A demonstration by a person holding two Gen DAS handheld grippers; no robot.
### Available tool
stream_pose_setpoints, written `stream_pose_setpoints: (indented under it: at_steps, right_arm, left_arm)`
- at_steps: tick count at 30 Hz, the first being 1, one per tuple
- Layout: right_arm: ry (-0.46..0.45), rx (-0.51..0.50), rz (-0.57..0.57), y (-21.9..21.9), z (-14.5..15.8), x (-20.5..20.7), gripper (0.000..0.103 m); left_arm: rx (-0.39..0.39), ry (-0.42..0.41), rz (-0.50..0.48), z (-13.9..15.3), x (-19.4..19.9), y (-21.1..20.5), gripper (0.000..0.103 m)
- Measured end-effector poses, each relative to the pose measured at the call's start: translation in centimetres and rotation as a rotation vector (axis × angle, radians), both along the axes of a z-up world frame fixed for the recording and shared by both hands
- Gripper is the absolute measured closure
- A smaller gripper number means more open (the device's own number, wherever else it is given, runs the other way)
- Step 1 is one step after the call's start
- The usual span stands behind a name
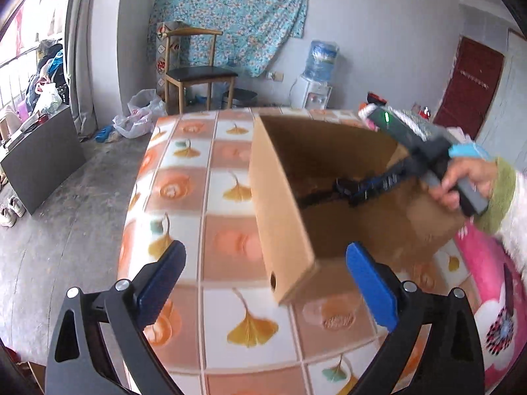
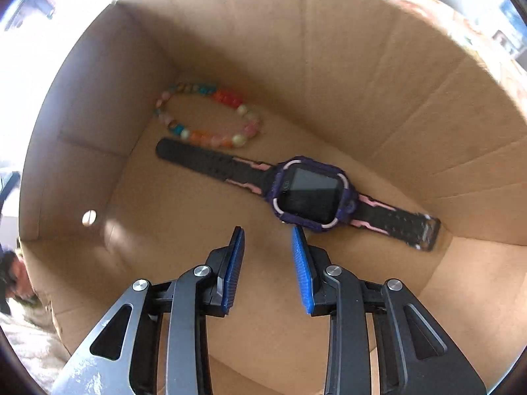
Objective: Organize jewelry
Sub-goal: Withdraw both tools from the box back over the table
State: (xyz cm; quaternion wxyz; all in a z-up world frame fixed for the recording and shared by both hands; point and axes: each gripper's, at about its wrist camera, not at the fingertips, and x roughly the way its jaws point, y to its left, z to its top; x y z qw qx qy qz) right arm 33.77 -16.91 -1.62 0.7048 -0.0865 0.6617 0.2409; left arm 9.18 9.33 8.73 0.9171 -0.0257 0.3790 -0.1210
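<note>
Ginkgo-leaf tiles pattern the worktop [image 1: 230, 151], where an open cardboard box [image 1: 283, 197] sits toward its right edge. On the box floor lie a beaded bracelet [image 2: 207, 115] in the far left corner and a purple watch [image 2: 309, 194] just beside it. Right tongs [image 2: 268, 233] hang over the watch, slightly parted and empty. Left tongs [image 1: 265, 253] are spread wide and empty over the worktop by the box's near corner.

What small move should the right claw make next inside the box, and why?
Probably lift straight out of the cardboard box. The right claw hangs empty, jaws slightly apart, just short of the watch, which lies flat on the floor beside the bead bracelet. Both pieces look already placed, so nothing remains to grip here.
</note>
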Motion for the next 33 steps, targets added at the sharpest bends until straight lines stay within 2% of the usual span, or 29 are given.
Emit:
stream_pose_setpoints:
  at_steps: [4,7,9,11,13,16,18,19,21,24,27,30,33]
  right_arm:
    - [-0.017,-0.006,-0.043,-0.1,-0.2,-0.4,0.071]
    - [-0.068,0.011,-0.050,-1.2,1.8,-1.4,0.068]
    - [-0.162,0.033,-0.066,-2.3,5.0,-3.4,0.064]
    - [-0.259,0.076,-0.071,-3.2,8.2,-5.9,0.052]
    - [-0.378,0.124,-0.089,-3.9,11.8,-10.0,0.043]
    - [-0.489,0.176,-0.114,-6.4,14.8,-15.8,0.030]
    - [-0.519,0.188,-0.162,-7.6,14.1,-20.1,0.025]
    - [-0.513,0.185,-0.190,-7.8,14.1,-20.5,0.022]
    - [-0.483,0.152,-0.270,-7.9,11.9,-22.3,0.021]
    - [-0.432,0.032,-0.415,-9.0,6.0,-24.9,0.021]
    - [-0.389,-0.033,-0.533,-10.6,2.2,-25.8,0.021]
    - [-0.378,-0.084,-0.592,-12.2,1.6,-25.9,0.021]
    - [-0.397,-0.158,-0.580,-11.7,0.7,-25.6,0.021]
  left_arm:
    - [0.027,0.023,-0.039,-1.9,-1.8,-0.5,0.006]
    - [0.032,0.070,-0.070,-3.8,-2.8,-1.5,0.006]
    - [0.042,0.091,-0.082,-4.7,-3.4,-2.3,0.006]
    - [0.041,0.107,-0.102,-5.7,-3.7,-3.1,0.006]
    - [0.046,0.130,-0.115,-6.5,-3.9,-3.9,0.006]
    - [0.081,0.150,-0.135,-7.5,-4.2,-5.3,0.006]
    - [0.105,0.161,-0.139,-8.1,-4.3,-6.1,0.006]
    - [0.118,0.172,-0.140,-8.5,-4.3,-6.4,0.006]
    - [0.130,0.191,-0.137,-9.1,-4.2,-6.8,0.006]
    - [0.172,0.197,-0.125,-9.7,-4.2,-7.5,0.006]
    - [0.212,0.190,-0.130,-10.0,-4.3,-8.1,0.006]
    - [0.205,0.193,-0.123,-10.1,-4.2,-8.0,0.005]
    - [0.206,0.188,-0.123,-10.2,-4.3,-8.3,0.005]
